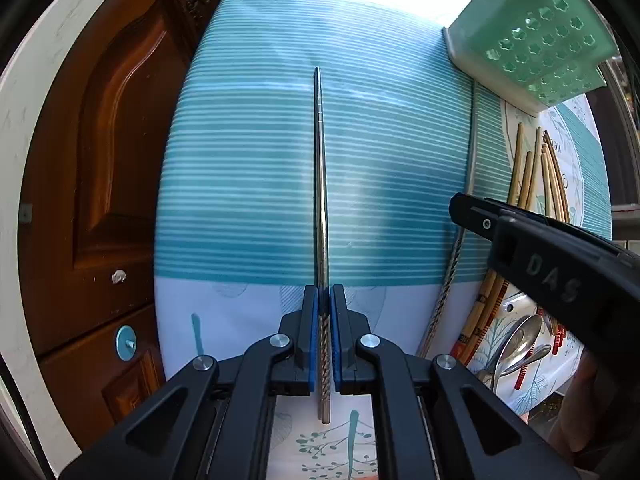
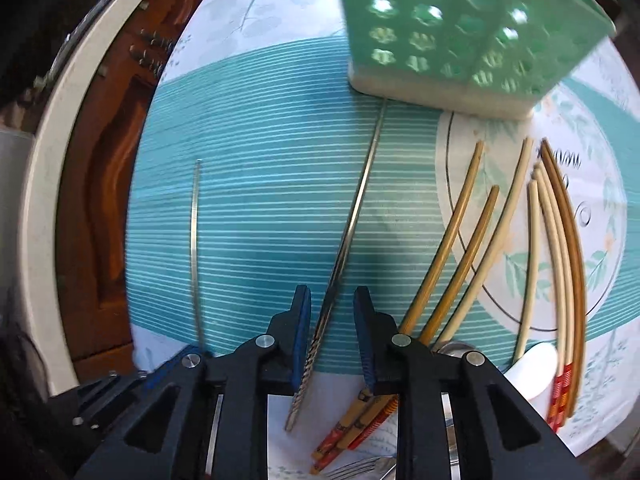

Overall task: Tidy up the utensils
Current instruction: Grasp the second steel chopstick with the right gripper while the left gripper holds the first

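Note:
My left gripper (image 1: 324, 300) is shut on a metal chopstick (image 1: 321, 184) that points straight ahead over the striped tablecloth; this chopstick also shows in the right wrist view (image 2: 194, 248). My right gripper (image 2: 333, 308) is open, its fingers on either side of a second metal chopstick (image 2: 352, 220) lying on the cloth, also seen in the left wrist view (image 1: 460, 236). A green perforated utensil holder (image 2: 460, 28) stands at the far right; it also shows in the left wrist view (image 1: 536, 36). Several wooden chopsticks (image 2: 548, 240) lie to the right.
Metal spoons (image 1: 516, 348) lie at the near right beside patterned chopstick handles (image 2: 360, 428). A white spoon (image 2: 536, 368) lies among the wooden chopsticks. A brown wooden door (image 1: 100, 160) stands past the table's left edge.

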